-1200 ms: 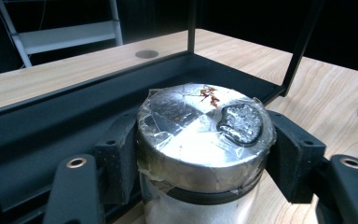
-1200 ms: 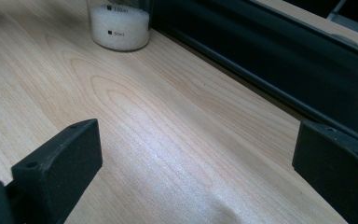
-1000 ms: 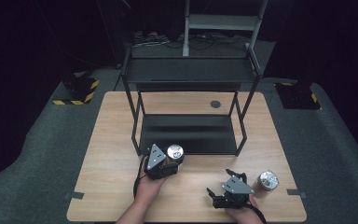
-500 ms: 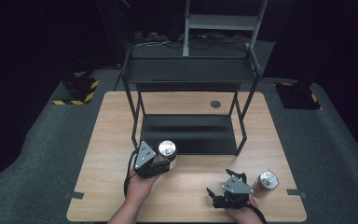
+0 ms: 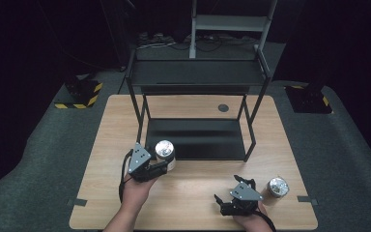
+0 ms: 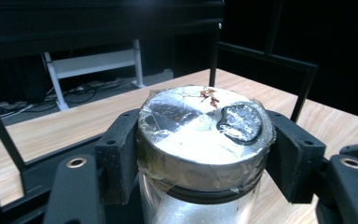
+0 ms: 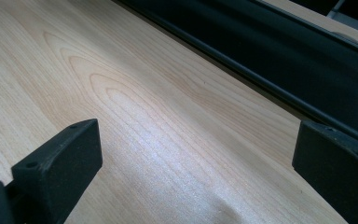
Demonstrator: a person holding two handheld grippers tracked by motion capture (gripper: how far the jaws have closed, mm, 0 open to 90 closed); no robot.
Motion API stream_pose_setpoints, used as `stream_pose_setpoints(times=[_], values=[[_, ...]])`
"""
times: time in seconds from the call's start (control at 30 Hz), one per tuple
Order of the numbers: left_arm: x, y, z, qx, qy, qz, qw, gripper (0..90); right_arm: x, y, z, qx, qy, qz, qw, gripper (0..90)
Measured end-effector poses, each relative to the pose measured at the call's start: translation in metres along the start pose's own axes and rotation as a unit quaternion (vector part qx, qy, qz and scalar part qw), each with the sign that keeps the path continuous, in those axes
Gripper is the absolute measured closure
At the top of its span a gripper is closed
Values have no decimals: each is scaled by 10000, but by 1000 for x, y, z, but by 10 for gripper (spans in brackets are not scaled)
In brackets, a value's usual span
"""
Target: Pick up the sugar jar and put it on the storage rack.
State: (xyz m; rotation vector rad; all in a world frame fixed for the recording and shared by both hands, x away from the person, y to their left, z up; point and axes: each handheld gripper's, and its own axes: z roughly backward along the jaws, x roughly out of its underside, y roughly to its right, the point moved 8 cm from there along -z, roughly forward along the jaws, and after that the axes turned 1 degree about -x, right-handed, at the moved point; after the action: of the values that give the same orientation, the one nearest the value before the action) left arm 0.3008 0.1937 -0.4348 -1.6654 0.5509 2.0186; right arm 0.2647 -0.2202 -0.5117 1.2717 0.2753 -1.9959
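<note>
A glass jar (image 5: 164, 151) with a foil-wrapped lid (image 6: 204, 126) sits between the pads of my left gripper (image 5: 160, 166), which is shut on it just below the lid. It is held above the table, in front of the left end of the black shelf rack (image 5: 198, 73). Both black fingers (image 6: 116, 154) press the jar's sides in the left gripper view. My right gripper (image 5: 226, 189) rests low near the table's front edge with its jaws wide open and only bare wood between the fingers (image 7: 60, 163). A second foil-topped jar (image 5: 277, 186) stands just right of it.
The two-tier black metal rack has a dark bottom plate (image 5: 198, 138) on the wooden table (image 5: 193, 193) and thin legs at its corners. A round cable hole (image 5: 223, 108) lies behind it. White shelving (image 5: 232, 21) stands on the floor beyond the table.
My left gripper has carried the jar to the left and upward, away from the rack's bottom plate. The right gripper and the second jar have stayed put.
</note>
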Motion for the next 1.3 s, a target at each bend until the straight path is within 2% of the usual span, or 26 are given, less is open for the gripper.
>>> stream_pose_setpoints(times=[0.17, 0.5, 1.3], values=[[-7, -6, 6, -47, 81, 82, 9999, 346, 0, 0, 0, -2, 0, -5, 10000, 7], [-23, -11, 13, -115, 211, 48, 9997, 346, 0, 0, 0, -3, -4, -17, 10000, 7], [-60, -12, 16, -88, 497, -31, 9987, 346, 0, 1, 0, -18, 1, -55, 10000, 7]])
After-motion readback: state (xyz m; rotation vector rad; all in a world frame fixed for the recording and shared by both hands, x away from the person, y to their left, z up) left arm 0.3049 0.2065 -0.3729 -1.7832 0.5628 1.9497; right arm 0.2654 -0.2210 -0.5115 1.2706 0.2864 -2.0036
